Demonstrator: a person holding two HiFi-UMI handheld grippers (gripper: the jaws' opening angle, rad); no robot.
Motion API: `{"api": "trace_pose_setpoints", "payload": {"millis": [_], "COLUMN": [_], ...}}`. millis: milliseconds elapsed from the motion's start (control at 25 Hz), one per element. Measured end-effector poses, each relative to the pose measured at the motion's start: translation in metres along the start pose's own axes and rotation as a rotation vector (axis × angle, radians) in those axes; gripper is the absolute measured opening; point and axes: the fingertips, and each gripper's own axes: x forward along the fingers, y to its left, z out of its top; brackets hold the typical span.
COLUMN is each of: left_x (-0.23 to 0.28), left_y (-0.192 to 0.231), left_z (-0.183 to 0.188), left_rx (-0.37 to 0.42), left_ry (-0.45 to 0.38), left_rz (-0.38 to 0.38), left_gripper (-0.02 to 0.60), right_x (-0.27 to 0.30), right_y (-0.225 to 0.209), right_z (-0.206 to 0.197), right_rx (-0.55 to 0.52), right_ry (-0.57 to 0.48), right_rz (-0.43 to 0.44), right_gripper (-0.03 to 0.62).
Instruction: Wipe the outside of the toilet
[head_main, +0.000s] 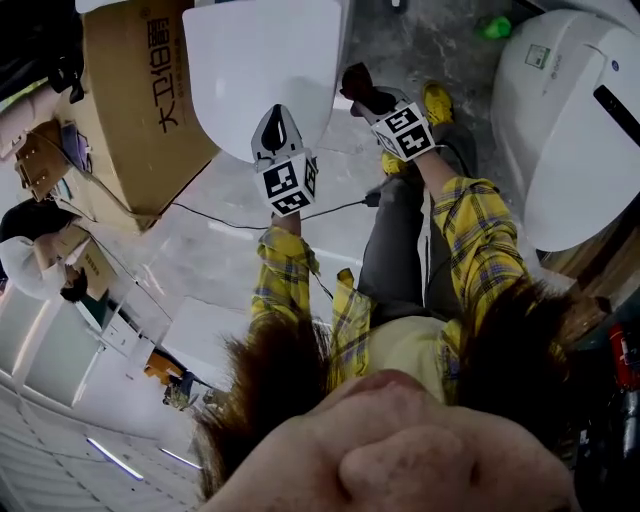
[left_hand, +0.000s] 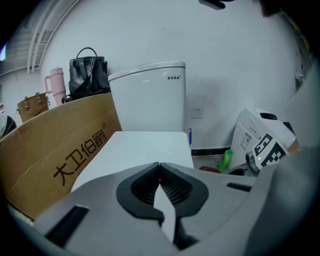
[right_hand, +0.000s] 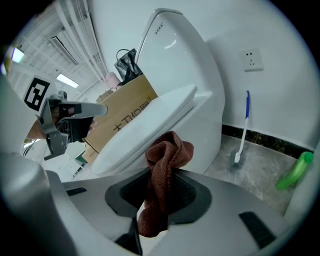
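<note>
A white toilet (head_main: 262, 62) with its lid down stands in front of me; its tank (left_hand: 150, 95) backs onto the wall. My left gripper (head_main: 279, 132) hovers over the front of the lid (left_hand: 140, 150), jaws shut with nothing between them. My right gripper (head_main: 366, 98) is to the right of the bowl, shut on a brown cloth (head_main: 353, 78). In the right gripper view the cloth (right_hand: 163, 165) bunches up out of the jaws, close to the toilet's side (right_hand: 200, 105). I cannot tell if it touches.
A cardboard box (head_main: 135, 110) leans against the toilet's left side, with a black bag (left_hand: 87, 75) and pink tumbler (left_hand: 56, 85) behind it. A second white toilet (head_main: 580, 130) lies to the right. A blue-handled brush (right_hand: 243, 130) and green bottle (right_hand: 296, 171) stand by the wall.
</note>
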Motion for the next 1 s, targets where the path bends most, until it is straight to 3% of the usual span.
{"api": "trace_pose_setpoints", "payload": {"millis": [1000], "left_x": [-0.113], "left_y": [-0.031], "left_z": [0.085], "left_rx": [-0.168], "left_ry": [-0.086], "left_rz": [-0.012], "left_gripper": [0.008], "right_x": [-0.156], "right_y": [0.036], "right_z": [0.120], "right_rx": [-0.125], "right_ry": [-0.061], "right_rz": [-0.091], "right_gripper": [0.117]}}
